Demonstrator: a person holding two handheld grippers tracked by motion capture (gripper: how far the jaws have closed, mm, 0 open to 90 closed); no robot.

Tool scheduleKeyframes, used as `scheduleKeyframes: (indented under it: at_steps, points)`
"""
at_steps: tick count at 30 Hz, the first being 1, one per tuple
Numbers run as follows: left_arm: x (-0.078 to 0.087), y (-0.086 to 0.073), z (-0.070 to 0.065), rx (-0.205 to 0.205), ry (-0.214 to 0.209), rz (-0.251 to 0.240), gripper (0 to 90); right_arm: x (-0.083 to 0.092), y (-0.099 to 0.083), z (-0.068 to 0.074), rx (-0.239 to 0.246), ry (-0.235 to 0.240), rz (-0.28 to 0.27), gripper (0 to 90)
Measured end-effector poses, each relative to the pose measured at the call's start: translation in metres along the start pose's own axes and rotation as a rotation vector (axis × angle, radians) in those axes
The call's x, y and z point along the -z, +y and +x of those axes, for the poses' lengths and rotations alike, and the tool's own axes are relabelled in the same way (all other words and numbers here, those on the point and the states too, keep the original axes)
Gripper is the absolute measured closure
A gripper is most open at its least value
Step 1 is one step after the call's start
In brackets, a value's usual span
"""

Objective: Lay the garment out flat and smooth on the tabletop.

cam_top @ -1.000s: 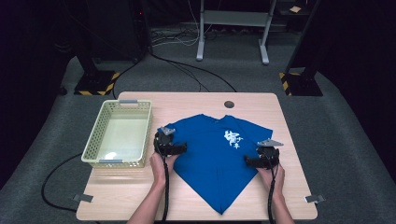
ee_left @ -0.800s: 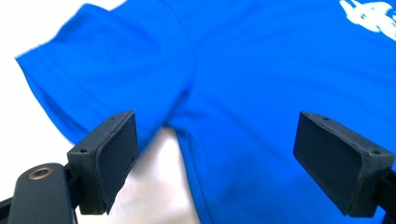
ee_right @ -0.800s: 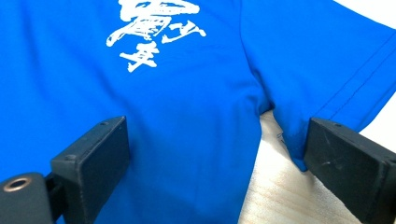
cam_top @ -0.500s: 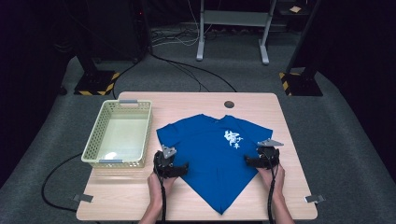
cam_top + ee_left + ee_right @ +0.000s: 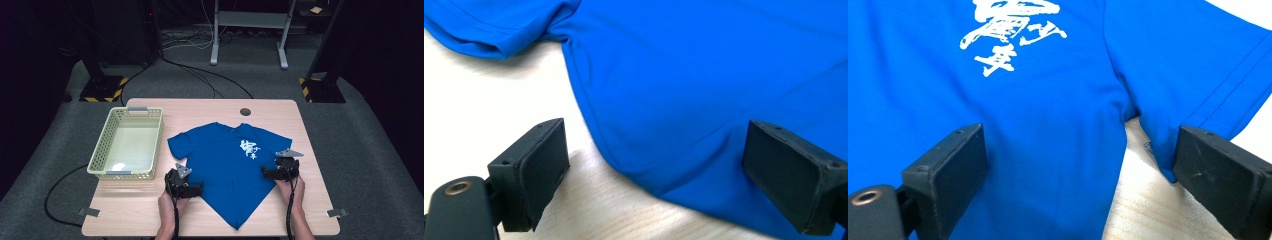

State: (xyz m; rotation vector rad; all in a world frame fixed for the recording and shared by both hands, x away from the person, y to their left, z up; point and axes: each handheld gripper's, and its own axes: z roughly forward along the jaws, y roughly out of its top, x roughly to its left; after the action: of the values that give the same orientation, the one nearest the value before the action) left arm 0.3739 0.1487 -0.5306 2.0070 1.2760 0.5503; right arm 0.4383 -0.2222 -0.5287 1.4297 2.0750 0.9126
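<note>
Blue knit fabric, smooth and slightly glossy, is lying spread across the pale wooden table (image 5: 150, 220) — a T-shirt (image 5: 225, 175) with a white brush-stroke print (image 5: 248, 148) on its chest, its lower part drawn down to a point near the front edge. Beside it on the left is sitting a pale green plastic basket (image 5: 100, 150), rectangular, with latticed walls. The left gripper (image 5: 192, 189) is resting at the shirt's left side seam, its jaws standing wide and gripping nothing; the left gripper view is showing what the high view cannot — the curved, stitched seam running between the matte black pads (image 5: 541, 170), one pad over bare wood grain and the other over cloth, with a hemmed sleeve (image 5: 484, 30) beyond. The right gripper (image 5: 270, 173) is sitting at the right side, jaws likewise wide and empty; its own view is revealing the print's ragged edges, the double-stitched right sleeve (image 5: 1208, 65), and the armpit fold between the pads.
</note>
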Motion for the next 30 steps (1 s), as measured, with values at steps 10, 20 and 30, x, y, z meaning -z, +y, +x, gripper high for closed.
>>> scheduleKeyframes:
  at_steps: [10,20,30]
  points:
    - [0.000,0.000,0.000,-0.001,0.001,0.001,10.4,0.002,0.001,-0.001,-0.020,0.005,0.002,5.3]
    - [0.000,0.000,0.000,0.000,0.000,0.000,10.5,0.034,0.008,0.043,0.019,0.094,-0.006,7.6]
    - [0.000,0.000,0.000,-0.004,0.000,0.002,10.5,0.028,0.007,0.102,0.099,0.179,0.012,15.1]
